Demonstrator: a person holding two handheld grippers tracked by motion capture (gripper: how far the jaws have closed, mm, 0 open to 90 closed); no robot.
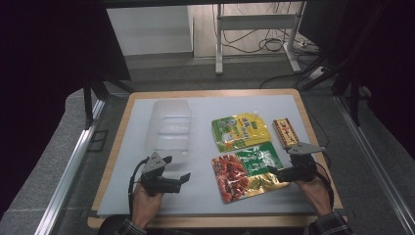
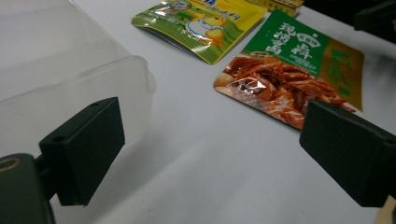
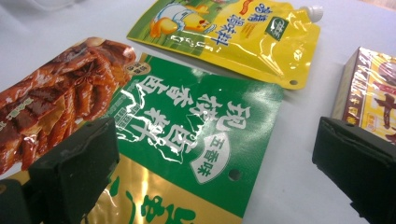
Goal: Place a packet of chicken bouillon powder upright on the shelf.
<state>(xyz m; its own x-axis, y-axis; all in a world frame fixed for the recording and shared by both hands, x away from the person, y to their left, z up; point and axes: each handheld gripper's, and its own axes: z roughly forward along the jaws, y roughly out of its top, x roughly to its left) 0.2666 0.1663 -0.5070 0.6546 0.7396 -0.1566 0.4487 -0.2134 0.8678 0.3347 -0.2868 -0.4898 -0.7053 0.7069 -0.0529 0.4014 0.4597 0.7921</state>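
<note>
Right gripper point(image 1: 275, 171) released, jaws wide, poised at the edge of the green-and-red snack pouch point(image 1: 244, 172) — nothing clamped. That pouch lies flat on the white tabletop point(image 1: 205, 200), near side, large white Chinese characters on its green panel, photo of reddish food beside it. Behind it, the yellow spouted pouch point(image 1: 240, 130) with a cartoon chick and Chinese print. To its right, a small brown box point(image 1: 285, 131). Left gripper point(image 1: 177, 172) released, empty — just beside the clear plastic container point(image 1: 169, 129).
</note>
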